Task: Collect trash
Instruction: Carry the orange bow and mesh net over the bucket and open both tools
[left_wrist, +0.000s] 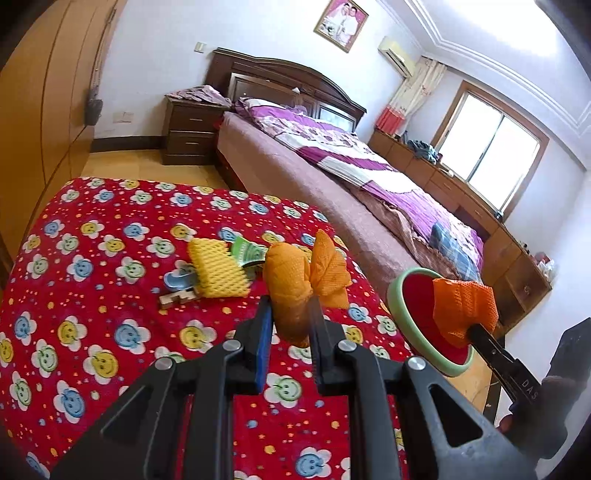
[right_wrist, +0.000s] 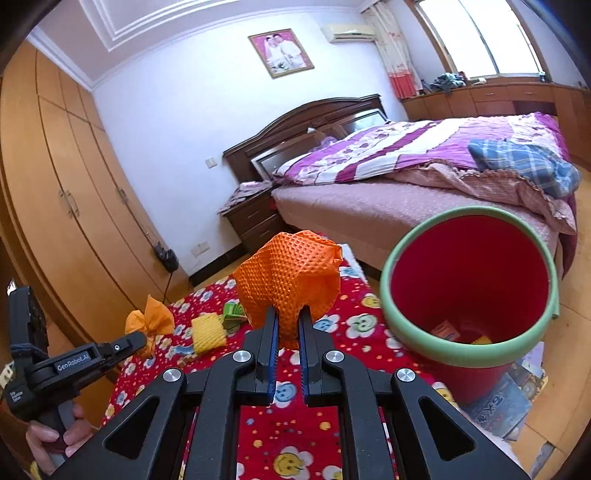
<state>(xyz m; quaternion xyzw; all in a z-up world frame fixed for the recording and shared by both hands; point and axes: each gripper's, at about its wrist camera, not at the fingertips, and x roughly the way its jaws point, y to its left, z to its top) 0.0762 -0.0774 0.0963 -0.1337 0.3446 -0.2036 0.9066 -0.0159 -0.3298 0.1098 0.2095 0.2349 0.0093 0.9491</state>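
Orange nets: left gripper clamps one, right gripper another; bin at two o'clock.

Orange dimpled foam netting in matt black plastic right gripper; glossy red plastic bucket, green rim, at three o'clock; printed cotton-like cloth; satin wooden wardrobe at nine o'clock.

The bucket stands right of the table, bed behind.
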